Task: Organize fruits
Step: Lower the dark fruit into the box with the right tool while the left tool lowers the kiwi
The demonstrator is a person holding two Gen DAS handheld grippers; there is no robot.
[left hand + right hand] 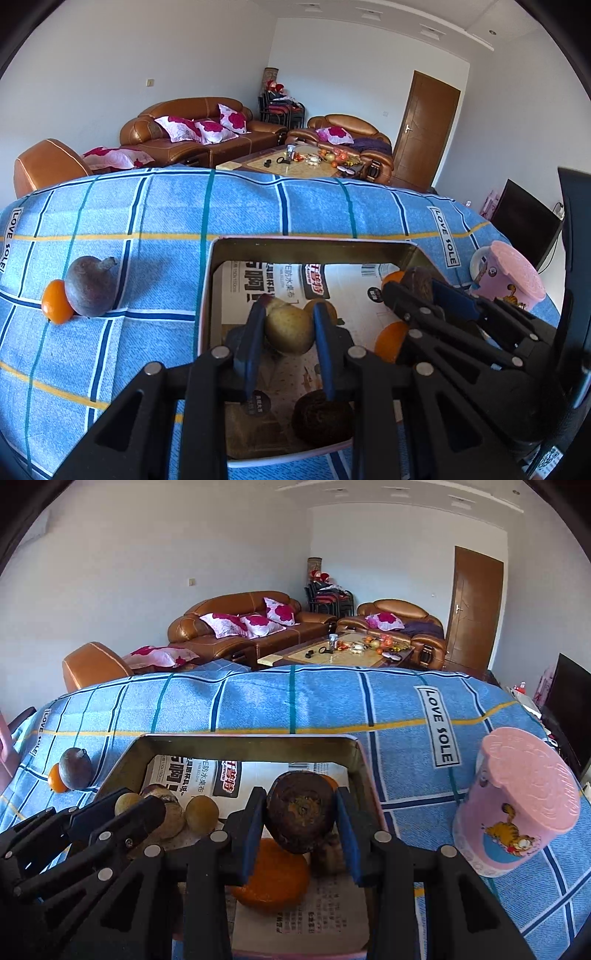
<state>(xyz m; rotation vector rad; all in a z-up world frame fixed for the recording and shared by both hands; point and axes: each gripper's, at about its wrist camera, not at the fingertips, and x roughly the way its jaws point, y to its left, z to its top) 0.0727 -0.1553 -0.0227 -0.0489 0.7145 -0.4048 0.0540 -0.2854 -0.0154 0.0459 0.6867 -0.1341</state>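
Observation:
A metal tray (314, 242) (240, 738) lined with newspaper lies on the blue checked cloth. My left gripper (290, 334) (122, 812) is shut on a yellow-brown fruit (288, 328) (126, 803) over the tray's left part. My right gripper (301, 812) (424, 291) is shut on a dark brown round fruit (299, 812) (417, 282) over the tray's right part. In the tray lie an orange (273, 878) (389, 341), another dark brown fruit (321, 417) and a yellowish fruit (201, 814). Left of the tray, a small orange (55, 301) (55, 779) touches a dark purplish fruit (92, 286) (75, 770).
A pink lidded cup (517, 805) (511, 277) with a cartoon cat stands on the cloth right of the tray. The table's far edge (258, 173) drops off toward brown sofas and a coffee table. A dark screen (524, 221) stands at the right.

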